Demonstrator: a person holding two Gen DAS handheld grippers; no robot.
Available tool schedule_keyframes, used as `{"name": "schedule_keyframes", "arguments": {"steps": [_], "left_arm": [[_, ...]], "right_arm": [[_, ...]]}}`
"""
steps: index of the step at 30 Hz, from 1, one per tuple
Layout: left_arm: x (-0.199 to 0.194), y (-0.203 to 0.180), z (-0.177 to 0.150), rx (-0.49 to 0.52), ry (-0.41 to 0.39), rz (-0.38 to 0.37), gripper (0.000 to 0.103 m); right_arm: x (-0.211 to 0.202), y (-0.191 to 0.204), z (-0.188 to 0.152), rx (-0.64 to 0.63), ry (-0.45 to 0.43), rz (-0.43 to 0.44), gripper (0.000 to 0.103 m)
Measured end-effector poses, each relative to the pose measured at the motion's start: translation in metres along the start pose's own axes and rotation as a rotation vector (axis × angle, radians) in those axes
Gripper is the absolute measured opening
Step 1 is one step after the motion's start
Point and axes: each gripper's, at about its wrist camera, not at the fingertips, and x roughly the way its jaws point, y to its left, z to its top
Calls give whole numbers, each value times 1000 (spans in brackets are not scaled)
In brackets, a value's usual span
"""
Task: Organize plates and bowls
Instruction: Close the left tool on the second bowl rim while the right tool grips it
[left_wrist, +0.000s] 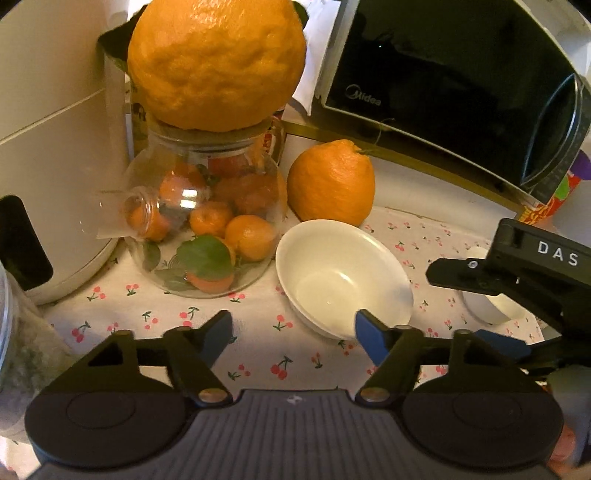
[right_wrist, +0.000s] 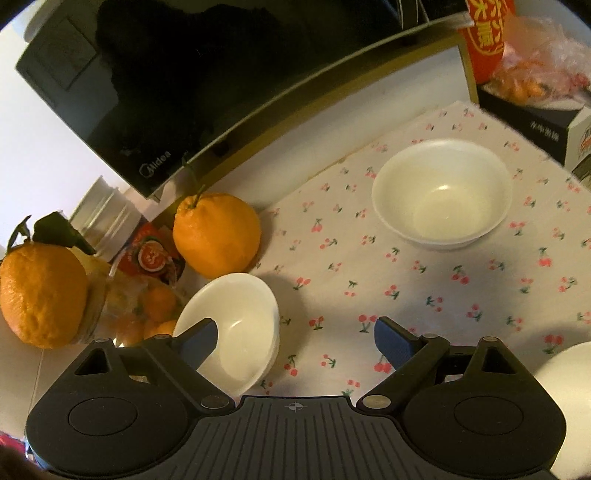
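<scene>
Left gripper (left_wrist: 293, 334), left wrist view: jaws apart, nothing clamped; right fingertip (left_wrist: 365, 325) overlapping near rim of tilted white bowl (left_wrist: 343, 275), contact not determinable. Bowl on cherry-print cloth (left_wrist: 258, 347), between glass jar (left_wrist: 207, 221) and right gripper body (left_wrist: 524, 273), orange (left_wrist: 330, 182) behind.

Right gripper (right_wrist: 293, 341), right wrist view: jaws wide, empty. Second bowl (right_wrist: 441, 192) upright further back, well apart. Tilted bowl (right_wrist: 236, 328) at left fingertip (right_wrist: 199, 338), beside orange (right_wrist: 216, 234).
</scene>
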Motion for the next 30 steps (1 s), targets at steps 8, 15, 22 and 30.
{"name": "schedule_keyframes", "arguments": {"steps": [8,15,22,30], "left_arm": [[8,6,0,-85,-9,-21,40],[15,9,-2,-116,-3,-7,23],[17,7,-3,-111,2,-25,12],[13,4,-1,-101,0,-27,12]], "right_arm": [[25,2,-12,47,35,45,67],[35,6,-19,43,42,56,37],[40,7,-21,42,60,71,17],[36,7,-19,46,66,67,16]]}}
